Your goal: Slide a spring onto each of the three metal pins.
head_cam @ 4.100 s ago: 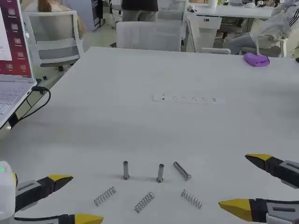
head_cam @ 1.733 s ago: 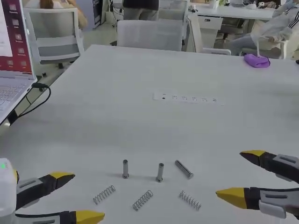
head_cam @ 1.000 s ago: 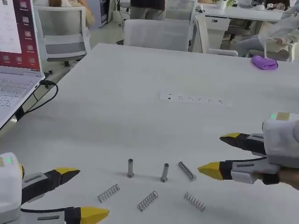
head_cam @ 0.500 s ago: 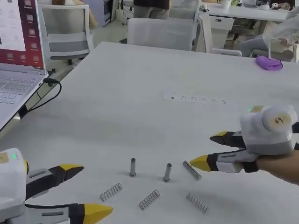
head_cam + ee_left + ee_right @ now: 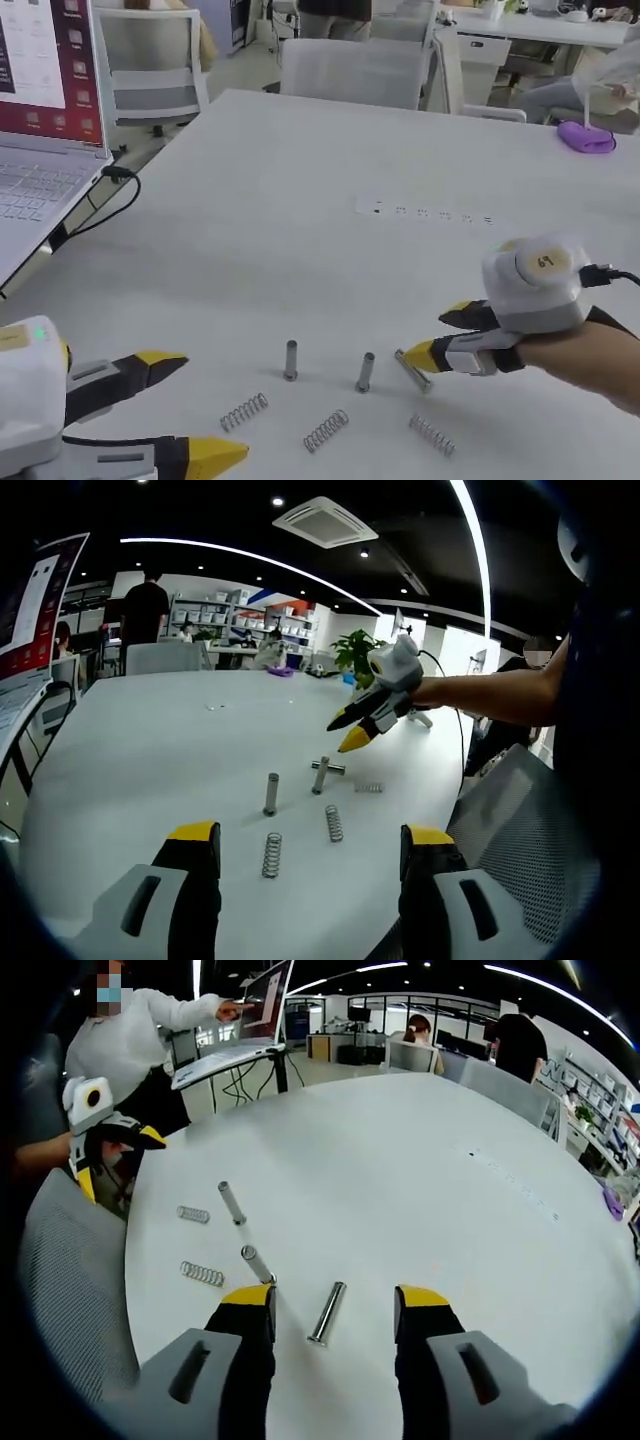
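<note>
White-bodied left gripper (image 5: 217, 405) and right gripper (image 5: 422, 336), black jaws yellow-tipped, black cable (image 5: 600, 272) on right.

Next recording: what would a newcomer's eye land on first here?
The right gripper, jaws open, is poised at the lying pin near the front of the white table. Left of it stand two upright pins, with three loose springs lying in front. An open laptop sits at the far left.

Smooth, matt white across the desk (image 5: 300, 200). Bright polished metal on the pins (image 5: 291, 360); dull grey wire in the springs (image 5: 244, 411). Glossy white plastic housing and matt yellow tips on the right hand-held gripper (image 5: 425, 335).
</note>
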